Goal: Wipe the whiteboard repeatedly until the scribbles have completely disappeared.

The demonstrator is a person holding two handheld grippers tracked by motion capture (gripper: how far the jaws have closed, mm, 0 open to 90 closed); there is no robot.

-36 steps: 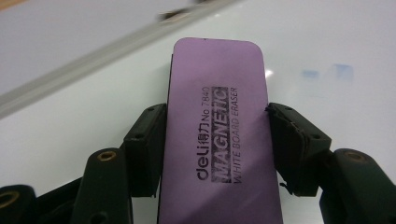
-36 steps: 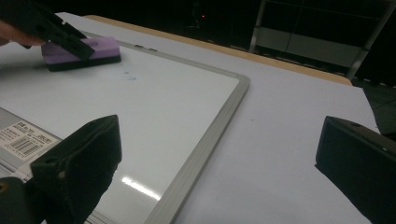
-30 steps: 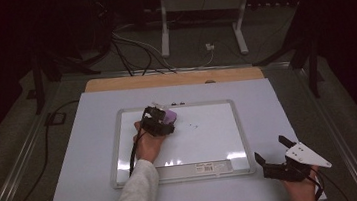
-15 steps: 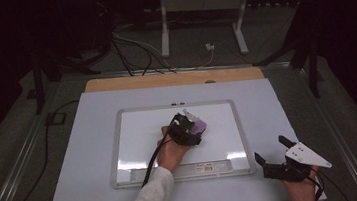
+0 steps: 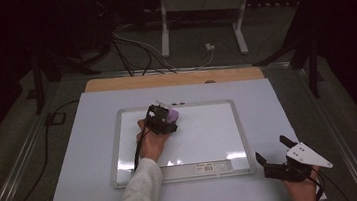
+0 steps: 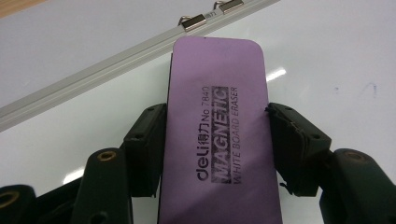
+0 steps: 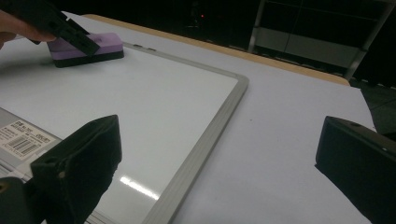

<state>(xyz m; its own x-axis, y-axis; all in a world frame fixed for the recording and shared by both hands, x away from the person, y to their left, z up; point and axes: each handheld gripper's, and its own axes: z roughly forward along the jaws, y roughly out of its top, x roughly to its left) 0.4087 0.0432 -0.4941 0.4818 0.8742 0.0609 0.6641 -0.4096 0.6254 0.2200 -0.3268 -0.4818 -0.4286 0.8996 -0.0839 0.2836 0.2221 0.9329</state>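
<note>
The left tool (image 6: 215, 154) was clamped across the long sides of the purple eraser (image 6: 217, 135), which lay flat on the whiteboard (image 5: 205, 138) near its upper rim, just below two metal clips (image 6: 205, 14). The eraser looked light and rigid, with a soft felt underside; its smooth flanks seemed the right place to grip. The right tool (image 5: 286, 162) rested on the desk (image 5: 272, 100), jaws apart and empty.

Purple eraser (image 6: 219, 140) reads "deli No 7840 MAGNETIC WHITE BOARD ERASER".
</note>
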